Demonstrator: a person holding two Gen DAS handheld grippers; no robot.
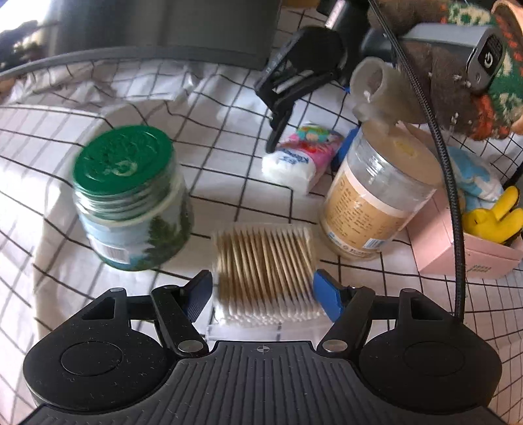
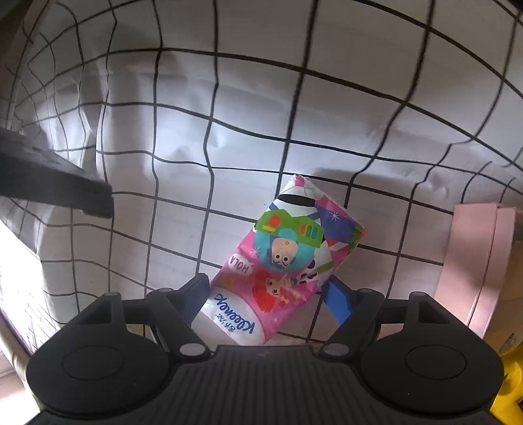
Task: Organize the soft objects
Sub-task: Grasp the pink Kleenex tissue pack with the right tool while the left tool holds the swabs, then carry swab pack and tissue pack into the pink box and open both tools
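Note:
A clear box of cotton swabs lies on the checked cloth between the fingers of my left gripper; the blue pads stand at its two sides, and I cannot tell if they press it. A pink cartoon-printed Kleenex tissue pack lies on the cloth between the open fingers of my right gripper, which straddles its near end. In the left wrist view the right gripper hangs over the same pack.
A green-lidded jar stands left of the swabs. A clear tan-labelled jar stands right, its lid flipped up. A pink box with a yellow plush and blue soft items sits far right. A grey bin is behind.

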